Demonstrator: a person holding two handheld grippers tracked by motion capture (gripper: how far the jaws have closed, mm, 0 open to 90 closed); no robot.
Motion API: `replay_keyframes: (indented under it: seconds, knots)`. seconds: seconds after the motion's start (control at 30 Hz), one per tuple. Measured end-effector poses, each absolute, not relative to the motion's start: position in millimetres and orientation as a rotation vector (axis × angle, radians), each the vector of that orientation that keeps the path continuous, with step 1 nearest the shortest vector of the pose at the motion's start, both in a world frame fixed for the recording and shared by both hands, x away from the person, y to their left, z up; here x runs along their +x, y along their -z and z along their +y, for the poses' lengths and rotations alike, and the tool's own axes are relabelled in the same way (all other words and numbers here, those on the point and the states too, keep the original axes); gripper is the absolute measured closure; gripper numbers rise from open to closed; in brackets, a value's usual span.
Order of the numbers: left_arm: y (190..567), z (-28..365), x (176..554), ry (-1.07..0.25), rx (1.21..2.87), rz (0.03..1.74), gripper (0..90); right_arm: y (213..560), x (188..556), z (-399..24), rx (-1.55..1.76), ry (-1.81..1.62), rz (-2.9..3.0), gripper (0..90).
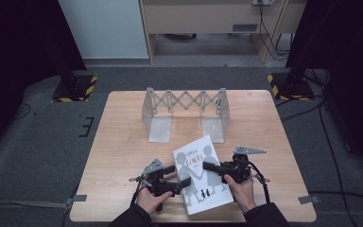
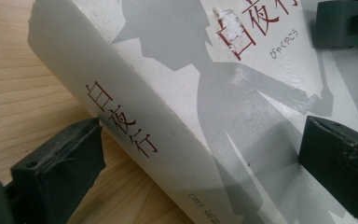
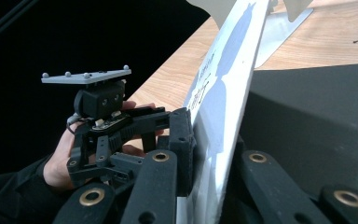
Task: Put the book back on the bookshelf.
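Note:
A thick white book (image 1: 201, 175) with grey silhouettes and a red title lies near the table's front edge. My left gripper (image 1: 184, 183) straddles its spine side. In the left gripper view one jaw meets the spine's lower edge and the other rests on the cover (image 2: 191, 93), so it is shut on the book. My right gripper (image 1: 210, 166) holds the opposite edge. In the right gripper view its jaws are shut on the white cover (image 3: 223, 84), which is seen edge-on and raised off the table. The left gripper (image 3: 184, 135) shows beyond it, one jaw against the cover.
A grey metal expanding book rack (image 1: 185, 106) stands at the back middle of the wooden table (image 1: 123, 142), its two flat feet pointing towards me. Bare wood lies between rack and book. Dark stands with striped bases sit on the floor beyond the far corners.

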State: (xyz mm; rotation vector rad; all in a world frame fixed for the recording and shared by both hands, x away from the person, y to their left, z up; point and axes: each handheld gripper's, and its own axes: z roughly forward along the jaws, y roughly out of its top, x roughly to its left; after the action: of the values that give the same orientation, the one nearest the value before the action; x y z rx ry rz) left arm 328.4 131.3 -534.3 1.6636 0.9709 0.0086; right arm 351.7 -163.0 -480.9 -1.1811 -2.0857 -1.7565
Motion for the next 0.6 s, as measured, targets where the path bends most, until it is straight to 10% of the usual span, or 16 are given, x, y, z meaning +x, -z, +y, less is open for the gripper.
replay_keyframes:
  seconds: [0.6]
  knots:
    - [540.6, 128.3, 330.1, 0.137, 1.621, 1.011, 0.0, 482.6, 353.9, -163.0, -1.134, 1.757, -2.066, 81.8]
